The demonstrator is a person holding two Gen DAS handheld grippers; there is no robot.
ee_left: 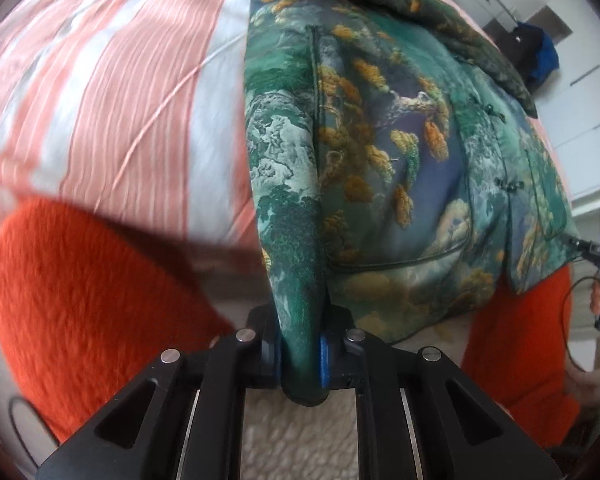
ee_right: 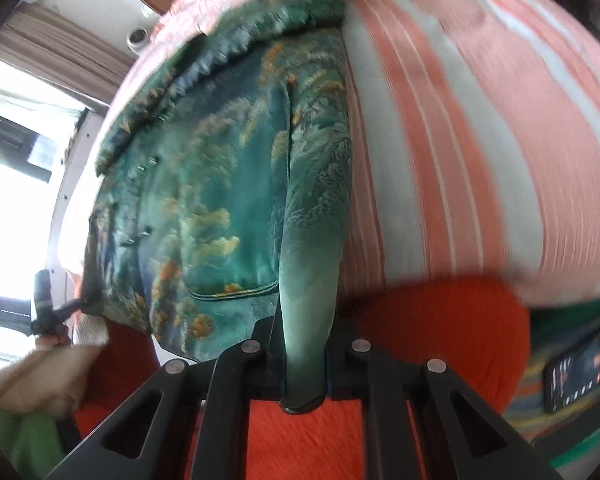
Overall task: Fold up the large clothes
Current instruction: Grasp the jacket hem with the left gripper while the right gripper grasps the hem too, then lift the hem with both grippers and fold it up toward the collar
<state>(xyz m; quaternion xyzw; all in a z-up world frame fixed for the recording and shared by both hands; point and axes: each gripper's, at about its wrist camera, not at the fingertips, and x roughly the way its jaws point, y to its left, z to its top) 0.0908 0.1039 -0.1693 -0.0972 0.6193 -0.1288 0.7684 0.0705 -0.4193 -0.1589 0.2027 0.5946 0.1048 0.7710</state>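
The jacket [ee_left: 380, 152] is a deep green brocade with a landscape print: teal and pale mint rocks, orange-gold tree clumps, some dusky blue patches, dark green piping. The bedspread [ee_left: 132, 92] has wide salmon-pink and pale grey stripes with thin white lines. Fuzzy bright orange-red sweater [ee_left: 80, 300] near the camera. Both grippers are black, the left gripper [ee_left: 300, 354] with blue pads.

Left gripper [ee_left: 302, 354] and right gripper [ee_right: 306, 364] both clamped on fabric.
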